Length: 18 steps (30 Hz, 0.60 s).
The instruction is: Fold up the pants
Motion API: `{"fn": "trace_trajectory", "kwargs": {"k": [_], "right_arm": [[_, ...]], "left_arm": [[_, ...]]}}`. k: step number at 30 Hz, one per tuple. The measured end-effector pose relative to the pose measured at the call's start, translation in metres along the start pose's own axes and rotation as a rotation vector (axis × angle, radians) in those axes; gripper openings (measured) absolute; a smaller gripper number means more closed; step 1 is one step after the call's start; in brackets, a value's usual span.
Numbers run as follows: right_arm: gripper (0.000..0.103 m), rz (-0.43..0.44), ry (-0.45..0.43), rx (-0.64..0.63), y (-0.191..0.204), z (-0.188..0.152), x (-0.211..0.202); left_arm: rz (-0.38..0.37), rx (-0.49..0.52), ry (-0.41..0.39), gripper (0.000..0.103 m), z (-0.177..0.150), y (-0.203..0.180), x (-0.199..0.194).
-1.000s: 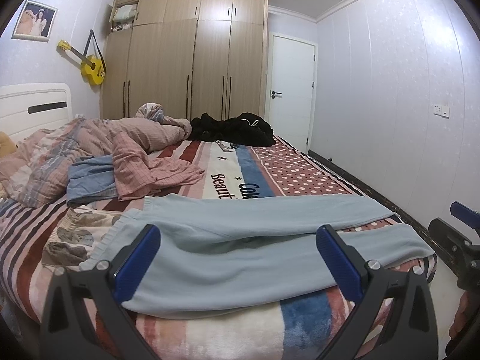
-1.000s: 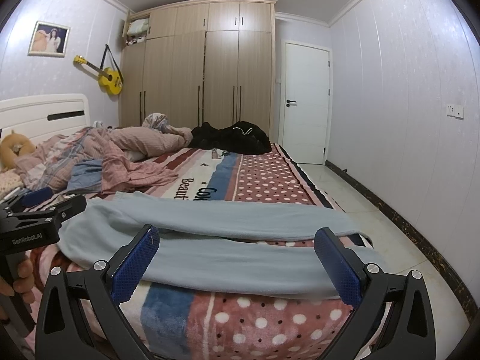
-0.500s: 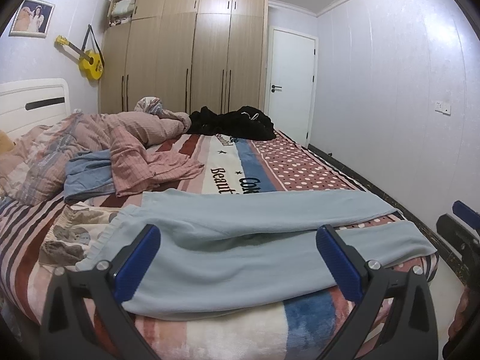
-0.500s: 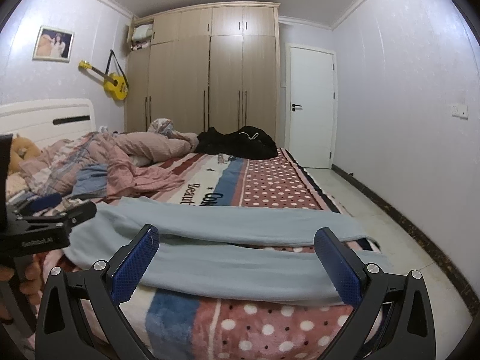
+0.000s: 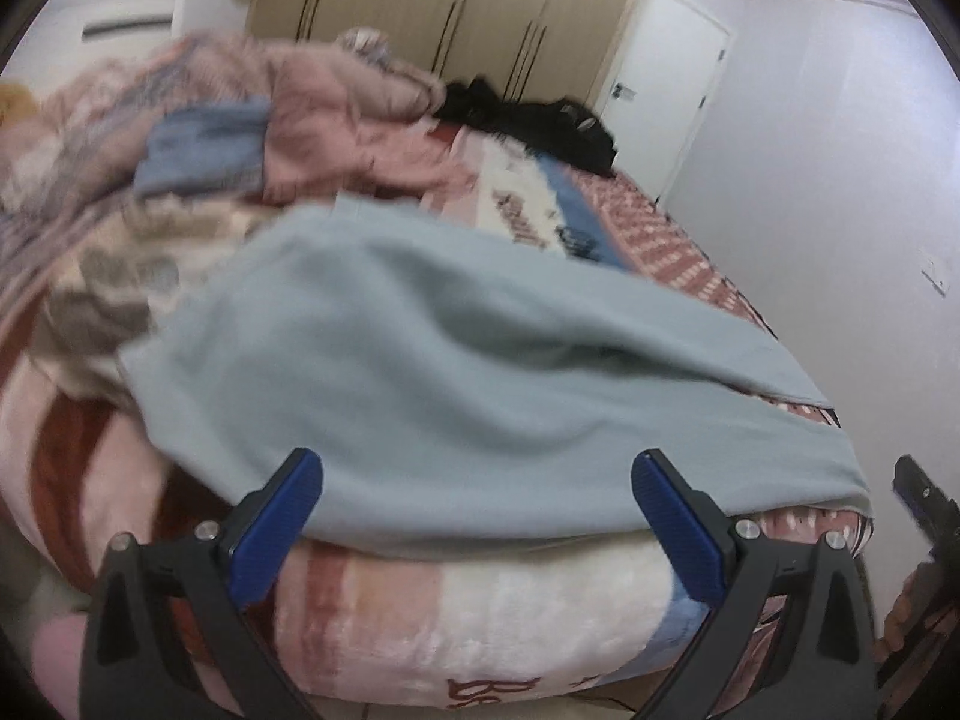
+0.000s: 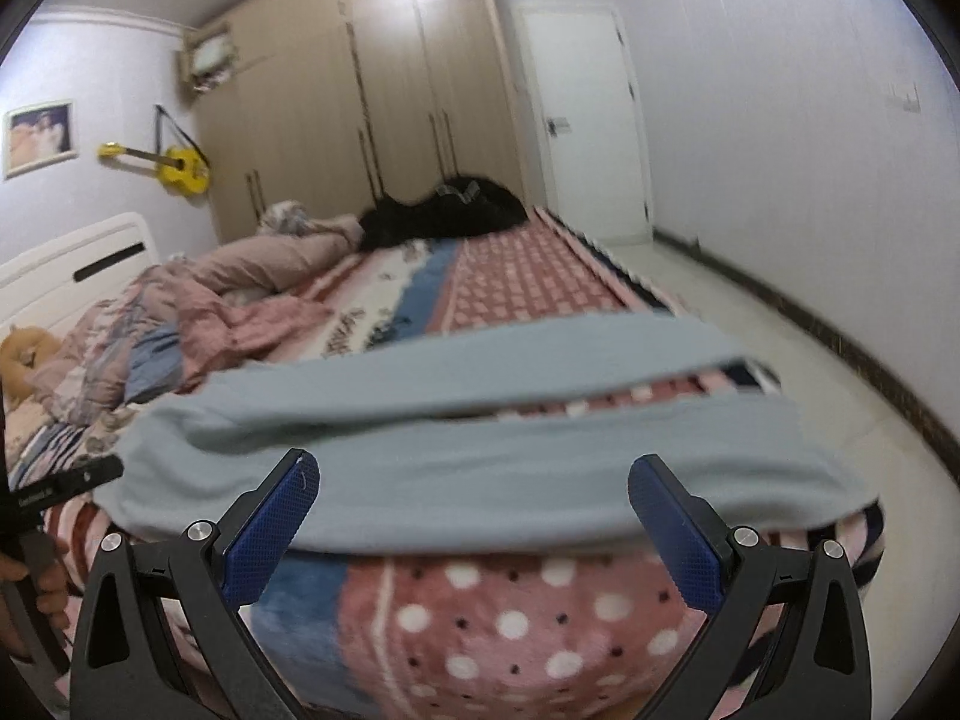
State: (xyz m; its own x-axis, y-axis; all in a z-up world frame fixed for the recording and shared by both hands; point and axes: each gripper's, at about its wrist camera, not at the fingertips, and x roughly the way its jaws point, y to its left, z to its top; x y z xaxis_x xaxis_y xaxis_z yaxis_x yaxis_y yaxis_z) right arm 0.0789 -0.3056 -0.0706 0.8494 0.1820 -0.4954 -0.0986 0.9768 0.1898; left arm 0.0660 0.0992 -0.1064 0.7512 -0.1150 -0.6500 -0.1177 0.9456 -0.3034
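Light blue pants (image 5: 456, 372) lie flat across the near end of the bed, waist to the left, two legs running right. In the right wrist view the same pants (image 6: 480, 480) show both legs with a strip of dotted blanket between them. My left gripper (image 5: 480, 516) is open, its blue pads just short of the near edge at the waist part. My right gripper (image 6: 474, 516) is open too, close to the near leg's edge. Nothing is held between either pair of fingers. The left view is blurred by motion.
A patterned blanket (image 6: 510, 612) covers the bed. A rumpled pink quilt (image 5: 336, 102) and a black heap of clothes (image 6: 444, 210) lie further back. Wardrobe (image 6: 372, 96), door (image 6: 588, 120) and bare floor (image 6: 798, 372) are to the right. The other gripper (image 6: 54, 492) shows at the left edge.
Both grippers have dropped and moved in toward the near edge of the pants, tilting downward. The cameras now sit much closer to the cloth; both stay open.
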Motion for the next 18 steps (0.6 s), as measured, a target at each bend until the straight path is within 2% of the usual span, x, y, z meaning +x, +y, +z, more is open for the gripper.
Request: {"fn": "trace_trajectory", "kwargs": {"k": [5,9,14,18], "right_arm": [[0.103,0.004,0.085,0.106,-0.036,-0.015,0.027],[0.103,-0.037,0.131,0.134,-0.056,-0.024,0.043],[0.103,-0.044,0.171,0.18,-0.071,-0.033,0.055],[0.102,-0.04,0.189,0.205,-0.078,-0.039,0.059]], "left_arm": [[0.032,-0.081,0.07,0.102,-0.012,0.017,0.024],[0.012,-0.12,0.105,0.102,-0.02,0.024,0.031],[-0.026,-0.194,0.123,0.102,-0.023,0.031,0.034],[-0.029,-0.202,0.142,0.102,-0.03,0.027,0.029]]}}
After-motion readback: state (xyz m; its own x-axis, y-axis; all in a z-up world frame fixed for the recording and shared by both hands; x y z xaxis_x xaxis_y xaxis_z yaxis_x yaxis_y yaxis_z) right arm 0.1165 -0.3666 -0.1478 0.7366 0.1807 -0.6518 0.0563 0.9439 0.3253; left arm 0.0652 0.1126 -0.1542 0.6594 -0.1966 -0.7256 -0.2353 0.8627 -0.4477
